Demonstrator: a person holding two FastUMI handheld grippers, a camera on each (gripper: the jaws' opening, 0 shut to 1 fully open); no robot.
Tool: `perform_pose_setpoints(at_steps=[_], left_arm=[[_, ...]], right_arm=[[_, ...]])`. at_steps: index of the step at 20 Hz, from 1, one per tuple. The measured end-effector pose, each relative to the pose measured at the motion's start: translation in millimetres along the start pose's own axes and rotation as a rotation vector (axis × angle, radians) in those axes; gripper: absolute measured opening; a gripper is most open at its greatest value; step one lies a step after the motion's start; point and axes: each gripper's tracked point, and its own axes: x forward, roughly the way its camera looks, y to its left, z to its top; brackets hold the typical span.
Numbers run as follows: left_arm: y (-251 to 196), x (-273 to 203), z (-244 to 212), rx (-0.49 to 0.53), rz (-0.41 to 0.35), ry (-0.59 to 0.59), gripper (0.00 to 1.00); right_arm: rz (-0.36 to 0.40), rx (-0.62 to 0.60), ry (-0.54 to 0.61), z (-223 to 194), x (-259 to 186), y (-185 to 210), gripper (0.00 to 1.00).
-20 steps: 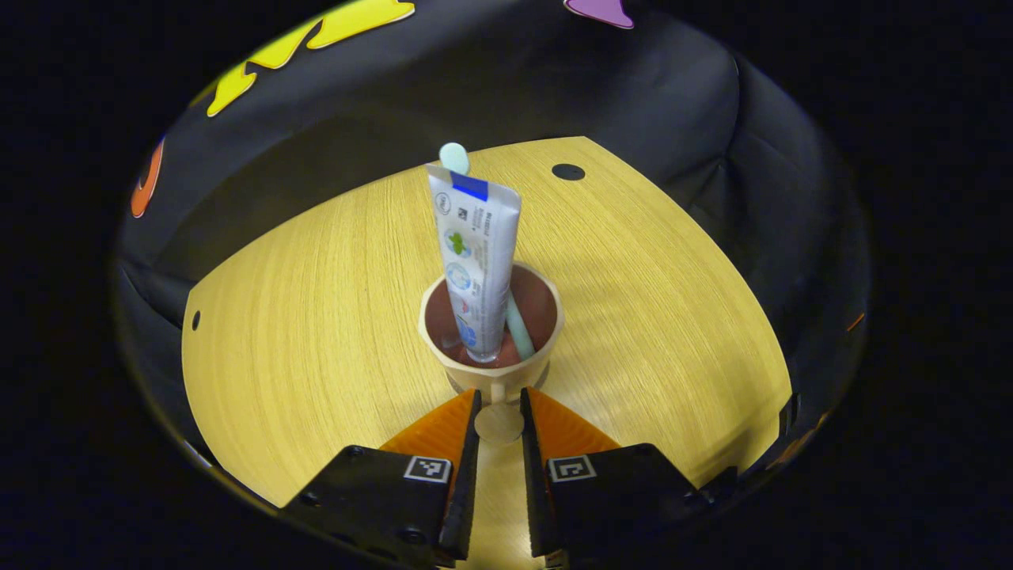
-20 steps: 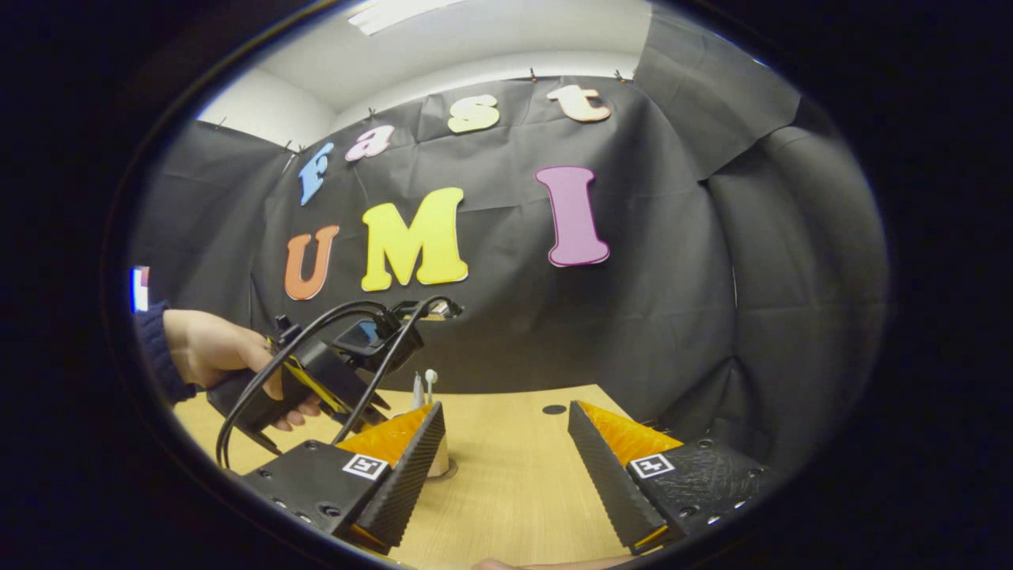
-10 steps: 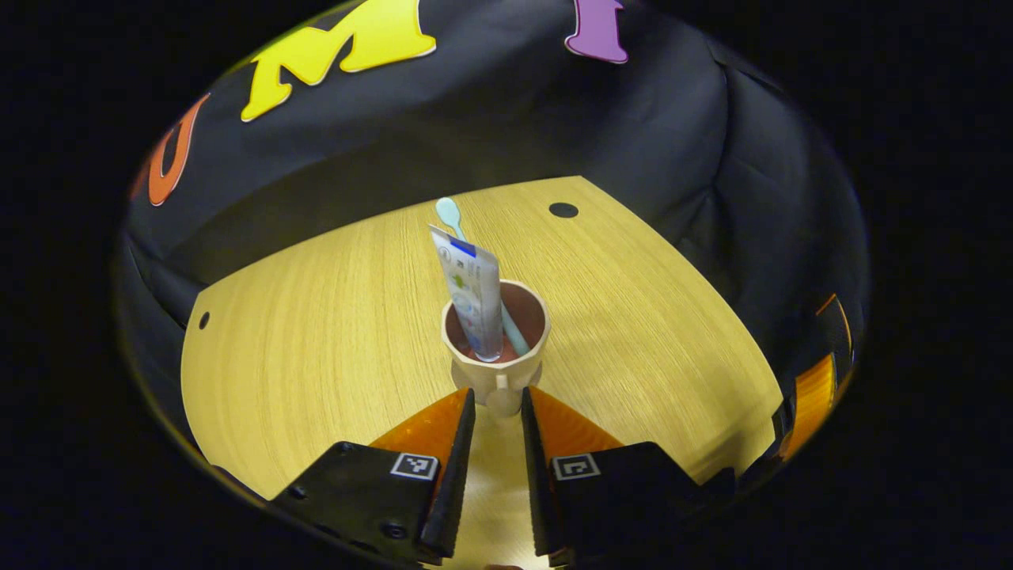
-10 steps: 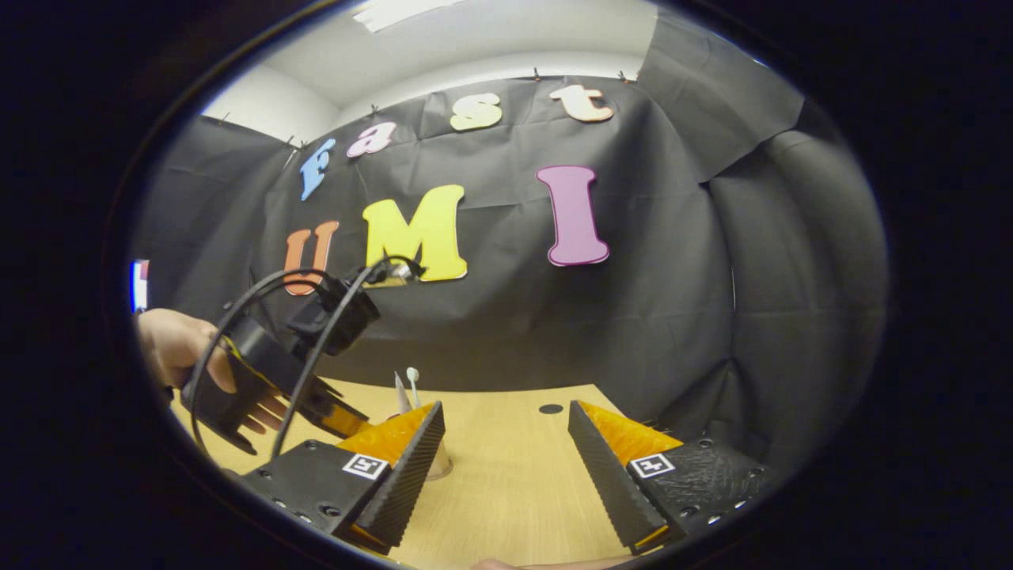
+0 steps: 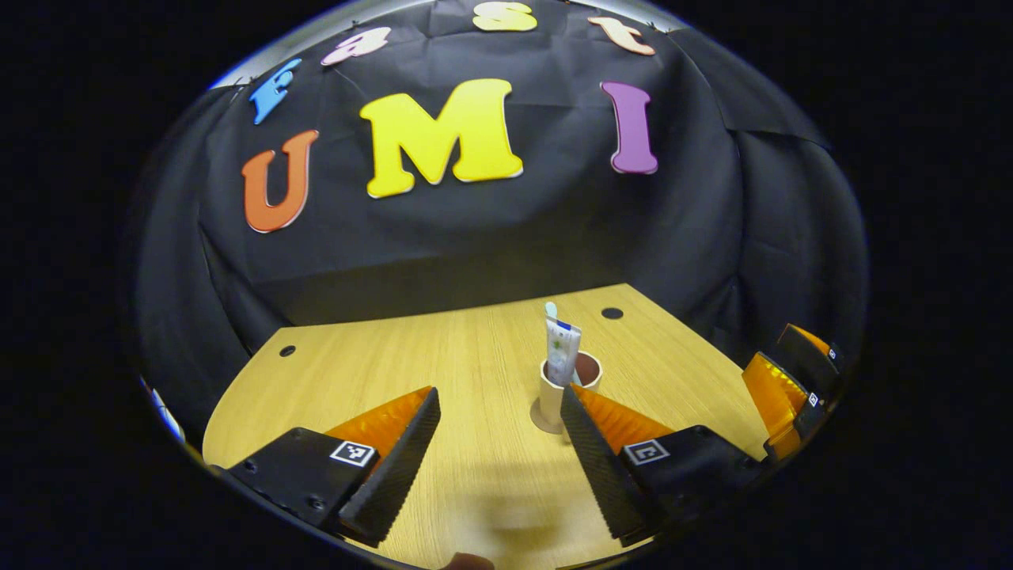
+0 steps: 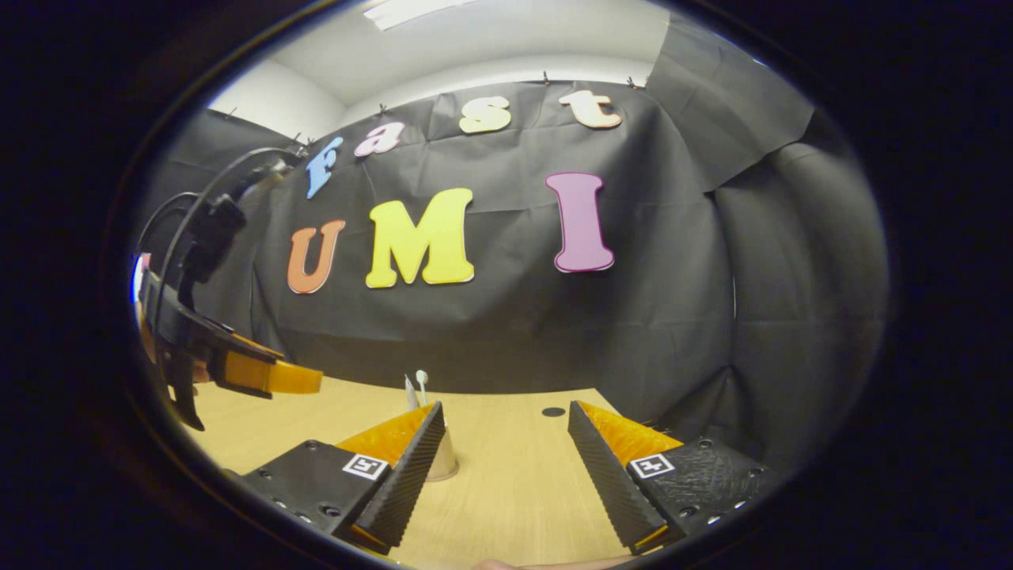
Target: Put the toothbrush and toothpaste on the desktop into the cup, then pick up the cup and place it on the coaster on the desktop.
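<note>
My left claw (image 5: 498, 439) and right claw (image 6: 506, 459) both gape wide, holding nothing. The cup (image 5: 554, 392), with toothpaste (image 5: 563, 354) and toothbrush (image 5: 551, 309) upright inside, stands on the coaster (image 5: 541, 419) toward the desk's (image 5: 396, 364) far right corner.

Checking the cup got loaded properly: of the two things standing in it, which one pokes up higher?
The toothbrush: its rounded head rises just above the flat crimped end of the toothpaste, which stands in front of it in the cup.

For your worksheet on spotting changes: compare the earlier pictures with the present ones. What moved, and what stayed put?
The left tool let go of the cup handle, opened and drew back and up. The cup, with toothpaste and toothbrush inside, stayed on the coaster. The right tool stayed open.
</note>
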Motion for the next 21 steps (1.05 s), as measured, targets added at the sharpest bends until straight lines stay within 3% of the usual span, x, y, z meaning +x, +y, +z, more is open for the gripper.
perform_pose_setpoints(at_steps=[1,2,5,11,16,21], left_arm=[[9.8,3.8,-16.6,-0.013,0.014,-0.039,1.0],[3.7,-3.8,7.4,-0.022,0.031,-0.066,1.0],[5.2,0.2,12.7,-0.021,0.069,-0.186,1.0],[9.1,-20.2,29.0,-0.106,0.03,-0.351,1.0],[24.4,-31.8,28.9,-0.048,0.094,-0.361,1.0],[28.0,-37.3,19.0,-0.08,0.128,-0.341,1.0]], right_arm=[[-0.002,-0.001,0.0,2.9,-4.0,4.4,0.95],[-0.006,0.002,-0.004,7.9,-8.1,8.6,0.95],[-0.01,0.0,0.009,6.1,-13.9,26.3,0.95],[-0.016,-0.055,0.015,25.0,-48.2,57.5,0.95],[-0.003,-0.08,-0.025,34.9,-64.4,76.6,0.94],[0.023,-0.08,-0.036,43.1,-74.4,77.1,0.94]])
